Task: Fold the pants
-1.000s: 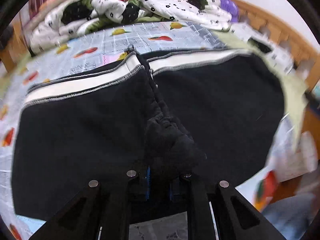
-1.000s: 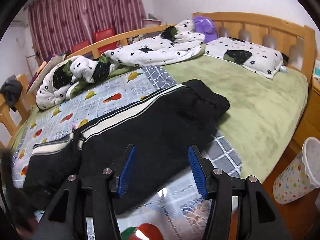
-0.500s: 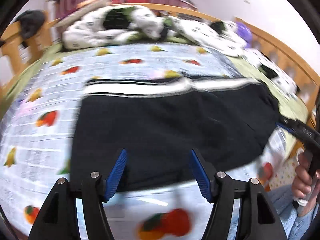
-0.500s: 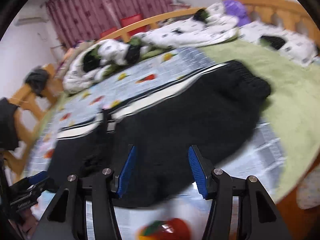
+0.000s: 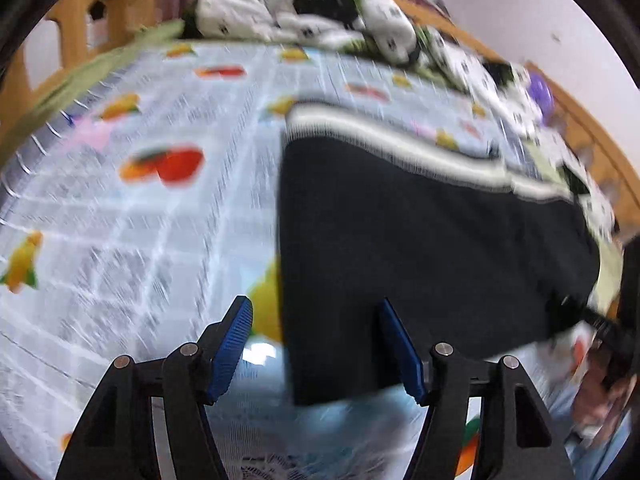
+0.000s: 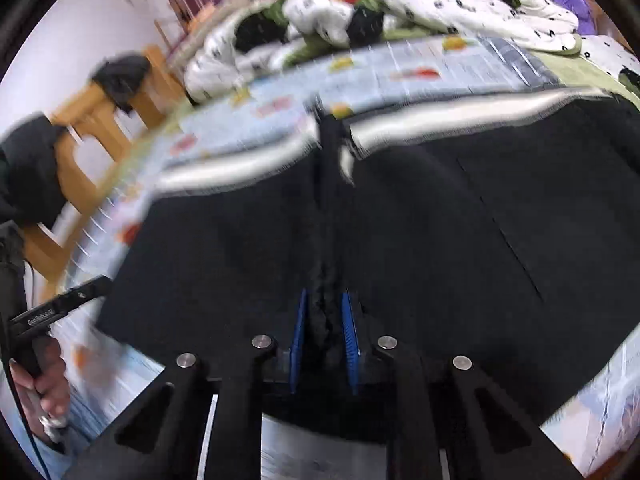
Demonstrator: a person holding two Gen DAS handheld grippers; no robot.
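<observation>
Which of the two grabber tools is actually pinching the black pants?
The right gripper: its blue pads have just closed on a bunched ridge of the pants. The left gripper stands open over the pants' corner.

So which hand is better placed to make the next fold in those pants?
Right, probably. The right gripper has just closed its jaws on the pants at the middle crease; the left gripper is open, holding nothing.

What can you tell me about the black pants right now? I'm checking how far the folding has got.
The black pants look like soft, thick knit with a white side stripe along the far edge. They lie flat on the fruit-print sheet, already folded over. The right gripper has just been closing and pinches a bunched ridge at their near edge. The left gripper is open at their left corner, its pads not pressing the cloth.
</observation>
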